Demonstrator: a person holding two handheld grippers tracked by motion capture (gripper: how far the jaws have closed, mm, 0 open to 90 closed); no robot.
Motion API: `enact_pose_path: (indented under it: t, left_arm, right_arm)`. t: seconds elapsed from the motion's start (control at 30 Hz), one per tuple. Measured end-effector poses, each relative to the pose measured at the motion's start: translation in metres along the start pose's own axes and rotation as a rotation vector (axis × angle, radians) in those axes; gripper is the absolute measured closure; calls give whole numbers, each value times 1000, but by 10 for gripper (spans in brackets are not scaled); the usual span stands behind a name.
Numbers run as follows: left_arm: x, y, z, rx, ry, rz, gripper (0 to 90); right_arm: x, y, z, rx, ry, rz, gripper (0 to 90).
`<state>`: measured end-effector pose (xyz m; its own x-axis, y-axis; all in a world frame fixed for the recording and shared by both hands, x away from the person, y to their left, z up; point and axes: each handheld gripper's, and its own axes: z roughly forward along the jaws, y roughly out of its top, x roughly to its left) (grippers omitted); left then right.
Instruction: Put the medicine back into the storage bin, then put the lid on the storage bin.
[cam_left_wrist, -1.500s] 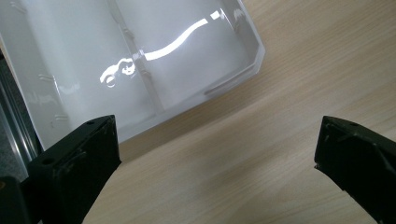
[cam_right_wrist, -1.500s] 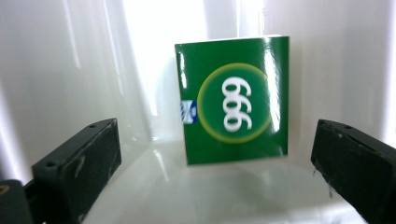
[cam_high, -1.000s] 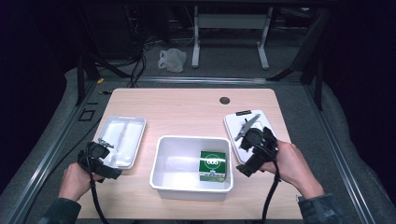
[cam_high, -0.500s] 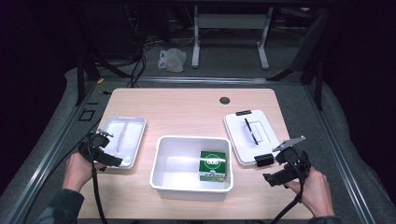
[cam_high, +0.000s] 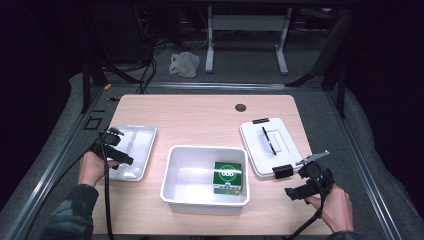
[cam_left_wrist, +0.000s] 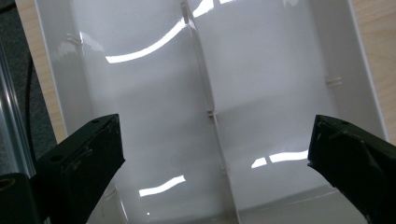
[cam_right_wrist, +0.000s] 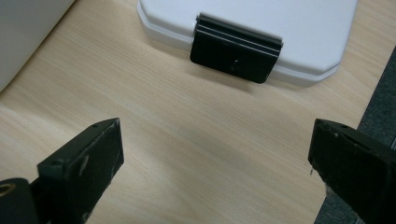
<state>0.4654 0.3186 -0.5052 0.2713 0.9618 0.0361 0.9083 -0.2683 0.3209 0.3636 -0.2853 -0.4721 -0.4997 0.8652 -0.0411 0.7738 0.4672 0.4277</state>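
White moulded plastic, the lid (cam_high: 270, 144) lies flat by the table's right edge, its near black latch (cam_right_wrist: 236, 49) just ahead of the right tongs (cam_high: 301, 183), which stand wide open and empty over bare wood; it looks light, stiff and slick, so the raised rim beside a latch seems the surest hold; the left tongs (cam_high: 113, 146), open too, hover over the empty divided tray (cam_high: 143, 149) at the left edge; the central bin (cam_high: 173, 174) holds one green box (cam_high: 228, 176).
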Motion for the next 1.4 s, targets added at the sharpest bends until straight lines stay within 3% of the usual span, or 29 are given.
enact_pose_path:
  t: [0.3, 0.4, 0.43, 0.5, 0.73, 0.83, 1.0, 1.07, 1.23, 1.4]
  left_arm:
    - [7, 19, 12, 13, -7, -11, 115]
    - [10, 25, 16, 12, -1, -17, 258]
    - [11, 26, 18, 16, -9, -25, 258]
    - [15, 28, 25, 30, -19, -50, 401]
    - [22, 32, 33, 23, -60, -96, 702]
    - [20, 35, 37, 71, -56, -92, 756]
    - [20, 38, 37, 96, -61, -111, 803]
    - [18, 41, 38, 126, -38, -100, 844]
    - [17, 44, 35, 132, -9, -81, 891]
    - [23, 45, 26, 130, -10, -66, 893]
  right_arm:
    - [1, 0, 6, 30, 9, -13, 33]
    - [2, 2, 7, 32, 9, -16, 36]
    - [2, 2, 7, 33, 11, -19, 37]
    - [3, 2, 6, 34, 11, -17, 41]
    - [3, 2, 6, 39, 11, -22, 57]
    - [4, 2, 6, 44, 10, -32, 64]
    - [3, 2, 6, 46, 8, -33, 65]
    - [4, 2, 7, 50, 11, -34, 65]
    - [4, 2, 7, 51, 11, -41, 66]
    - [2, 2, 7, 54, 11, -40, 66]
